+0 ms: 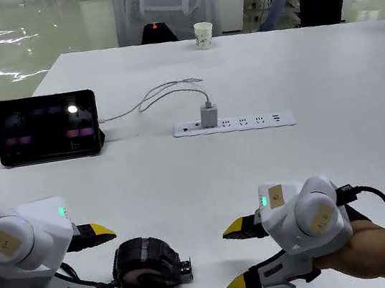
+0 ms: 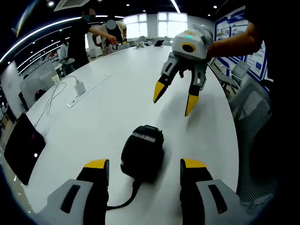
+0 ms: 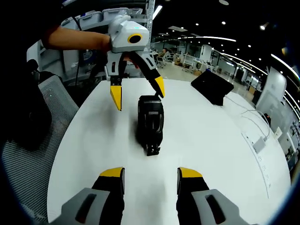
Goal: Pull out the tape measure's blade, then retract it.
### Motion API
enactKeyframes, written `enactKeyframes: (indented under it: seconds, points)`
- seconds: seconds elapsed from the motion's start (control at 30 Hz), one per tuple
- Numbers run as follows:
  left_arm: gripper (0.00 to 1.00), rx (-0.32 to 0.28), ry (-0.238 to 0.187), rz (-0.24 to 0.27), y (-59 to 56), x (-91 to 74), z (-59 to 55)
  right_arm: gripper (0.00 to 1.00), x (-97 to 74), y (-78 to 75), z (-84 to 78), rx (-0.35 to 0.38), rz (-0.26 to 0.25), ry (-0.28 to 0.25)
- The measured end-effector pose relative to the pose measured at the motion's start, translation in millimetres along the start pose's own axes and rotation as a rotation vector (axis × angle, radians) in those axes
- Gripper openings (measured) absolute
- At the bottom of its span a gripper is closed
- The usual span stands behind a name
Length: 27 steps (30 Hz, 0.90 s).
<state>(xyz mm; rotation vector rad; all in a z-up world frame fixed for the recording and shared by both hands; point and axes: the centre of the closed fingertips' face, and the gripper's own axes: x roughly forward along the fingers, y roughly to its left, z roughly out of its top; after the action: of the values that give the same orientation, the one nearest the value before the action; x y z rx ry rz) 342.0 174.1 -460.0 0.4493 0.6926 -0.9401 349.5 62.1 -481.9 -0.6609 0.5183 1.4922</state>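
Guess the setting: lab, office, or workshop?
Probably an open-plan office or lab floor: a long white table with a power strip and tablet, a mesh office chair beside it, more desks under ceiling spotlights behind.

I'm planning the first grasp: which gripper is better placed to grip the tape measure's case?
Left. The left gripper has its open jaws flanking the back end of the tape measure. The right gripper, also open, stands apart from it, facing its blade end, so it probably suits pulling better.
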Motion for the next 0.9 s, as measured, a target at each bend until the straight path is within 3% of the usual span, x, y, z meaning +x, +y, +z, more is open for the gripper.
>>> enactKeyframes:
  seconds: [0.37, 0.9]
  points:
    - [0.45, 0.084, 0.06, -0.045, 3.7, 4.5, -2.1, 0.31, 17.4, -5.3, 8.6, -0.039, 0.051, 0.009]
    - [0.33, 0.148, 0.128, -0.109, 2.7, 14.1, -7.3, 0.21, 47.3, -3.1, 13.4, -0.089, 0.137, 0.051]
